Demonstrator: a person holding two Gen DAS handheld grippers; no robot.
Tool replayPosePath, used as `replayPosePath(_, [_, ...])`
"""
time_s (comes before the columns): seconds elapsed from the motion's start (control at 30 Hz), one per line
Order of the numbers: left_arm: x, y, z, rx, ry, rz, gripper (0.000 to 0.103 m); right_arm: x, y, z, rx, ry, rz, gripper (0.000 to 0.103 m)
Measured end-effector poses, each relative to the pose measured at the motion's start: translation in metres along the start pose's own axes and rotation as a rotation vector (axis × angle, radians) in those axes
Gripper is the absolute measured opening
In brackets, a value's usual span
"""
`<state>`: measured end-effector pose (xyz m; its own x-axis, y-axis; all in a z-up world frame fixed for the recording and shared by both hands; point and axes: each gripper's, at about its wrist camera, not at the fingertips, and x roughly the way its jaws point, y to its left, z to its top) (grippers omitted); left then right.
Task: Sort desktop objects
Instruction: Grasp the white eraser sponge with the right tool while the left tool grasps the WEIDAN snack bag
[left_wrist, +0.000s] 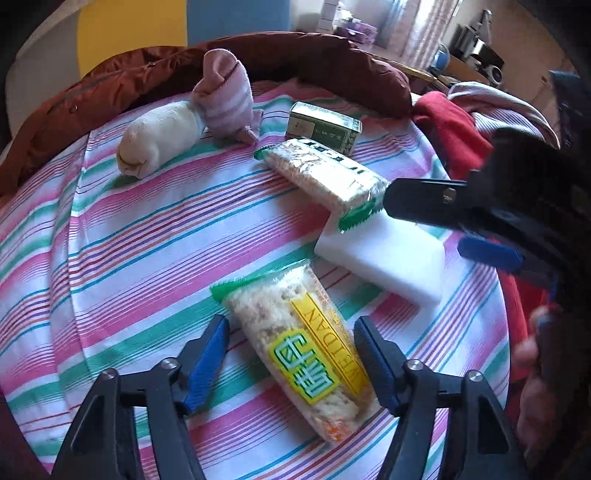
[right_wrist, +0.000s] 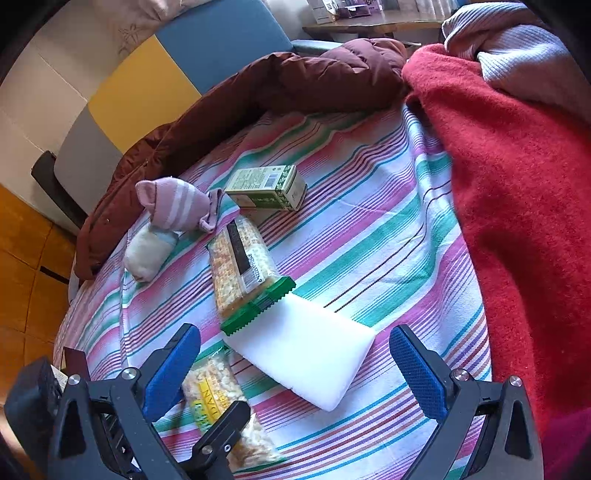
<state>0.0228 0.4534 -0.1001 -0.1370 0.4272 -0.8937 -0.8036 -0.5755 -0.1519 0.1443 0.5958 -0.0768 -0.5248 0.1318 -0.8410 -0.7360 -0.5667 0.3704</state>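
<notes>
— Grippers first: how does the left wrist view show them?

— Left gripper (left_wrist: 291, 350) hangs spread wide over the striped cloth (left_wrist: 110, 258), its blue fingers (left_wrist: 207, 365) either side of a yellow-labelled snack bar (left_wrist: 299, 358) and not touching it. Taking the white sponge (left_wrist: 388, 254) as the landmark, that bar lies just in front of it, near the camera. A second snack bar (left_wrist: 325, 173) rests with its green end on the sponge's far edge. Behind that bar sits a green box (left_wrist: 323, 127), and further left of the sponge, well apart, lie a cream sock (left_wrist: 159, 138) and a purple striped sock (left_wrist: 225, 98), touching each other. The right gripper (left_wrist: 436, 225) comes in from the right, just beside the sponge, also parted.

— And the right wrist view?

— Right gripper (right_wrist: 295, 365) is open, with the white sponge (right_wrist: 306, 354) between its fingers (right_wrist: 417, 373), no contact that I can see. The second snack bar (right_wrist: 240, 269) overlaps the sponge's far corner. The green box (right_wrist: 267, 186) is beyond it, the purple striped sock (right_wrist: 177, 205) and cream sock (right_wrist: 147, 251) to the far left of the sponge. The yellow-labelled snack bar (right_wrist: 221, 402) lies left of the sponge with one finger of the left gripper beside it. A red blanket (right_wrist: 517, 203) is piled to the sponge's right, a brown jacket (right_wrist: 258, 92) behind everything.
</notes>
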Motion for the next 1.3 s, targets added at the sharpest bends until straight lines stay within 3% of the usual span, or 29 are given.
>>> replayPosePath(0.17, [-0.012,0.023,-0.011,0.018,0.010,-0.056,0.054,0.008,0.006,-0.002,-0.039,0.023,-0.048,0.103])
replayPosePath(0.3, [-0.023,0.037,-0.028,0.036,0.005,-0.048,0.051,0.012,0.012,-0.004,-0.081,0.023,-0.095,0.103])
replayPosePath(0.57, [-0.041,0.055,-0.053,0.047,-0.018,-0.044,0.047,0.027,0.050,-0.015,-0.370,0.002,-0.245,0.103])
replayPosePath(0.77, [-0.048,0.057,-0.068,0.054,-0.041,-0.036,0.048,0.044,0.058,-0.016,-0.470,0.024,-0.276,0.103])
replayPosePath(0.9, [-0.053,0.062,-0.074,0.047,-0.051,-0.042,0.048,0.056,0.056,-0.015,-0.472,0.089,-0.242,0.102])
replayPosePath(1.03, [-0.055,0.061,-0.080,0.040,-0.070,-0.033,0.046,0.049,0.054,-0.018,-0.468,0.084,-0.227,0.084])
replayPosePath(1.2, [-0.064,0.063,-0.095,0.039,-0.091,-0.017,0.045,0.041,0.055,-0.024,-0.494,0.083,-0.222,0.075])
replayPosePath(1.3, [-0.069,0.069,-0.101,0.026,-0.087,-0.021,0.045,0.038,0.057,-0.027,-0.513,0.070,-0.246,0.076])
